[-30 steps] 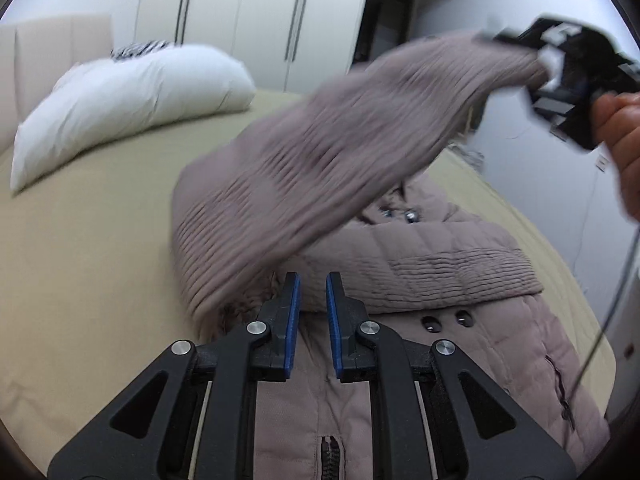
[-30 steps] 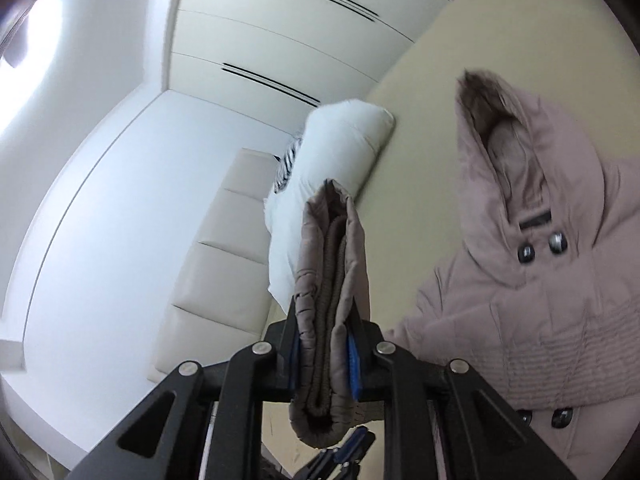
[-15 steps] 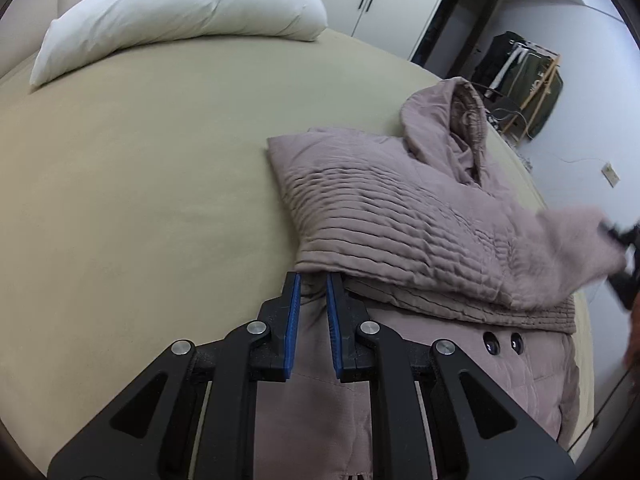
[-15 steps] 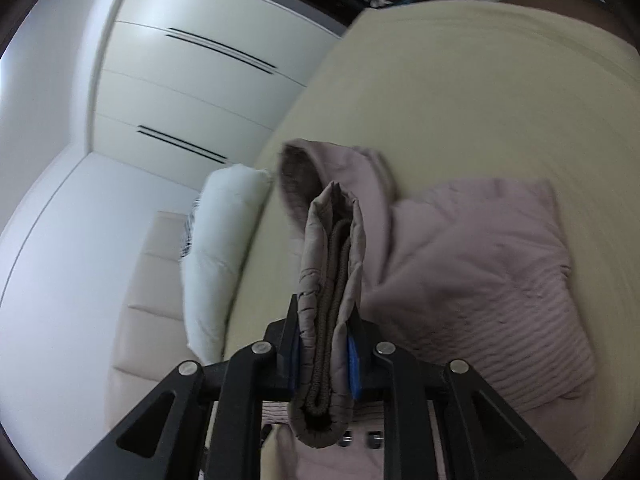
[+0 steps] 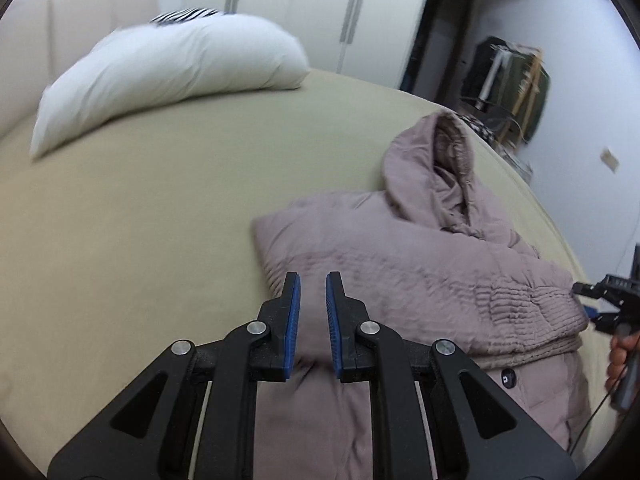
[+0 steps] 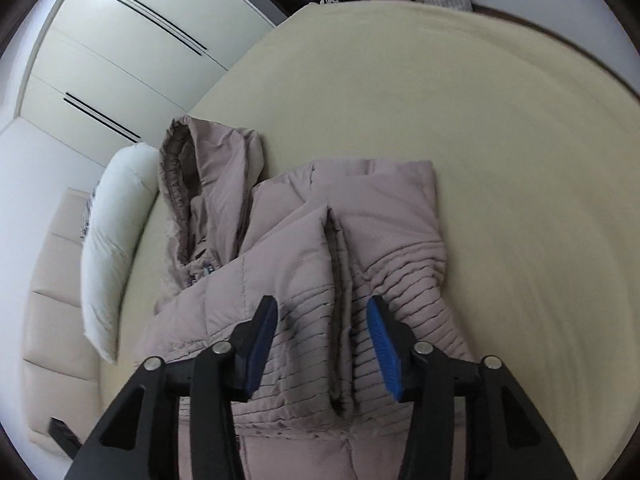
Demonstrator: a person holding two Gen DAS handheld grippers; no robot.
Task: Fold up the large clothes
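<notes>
Release: your right gripper (image 6: 322, 332) has just been opening; the sleeve cuff (image 6: 340, 360) lies loose between its parted jaws, no longer pinched.
Left gripper (image 5: 313, 312): nearly closed on nothing, hovering over the coat's near edge.
Coat (image 5: 400, 264): flat on the bed (image 5: 140, 220), hood (image 5: 436, 168) toward the pillow (image 5: 168, 64), sleeve folded across the chest.
Since a second ago: the sleeve hung in the air from your right gripper; now it rests on the coat.
Meaning: the sleeve fold looks done; the body fold remains.
</notes>
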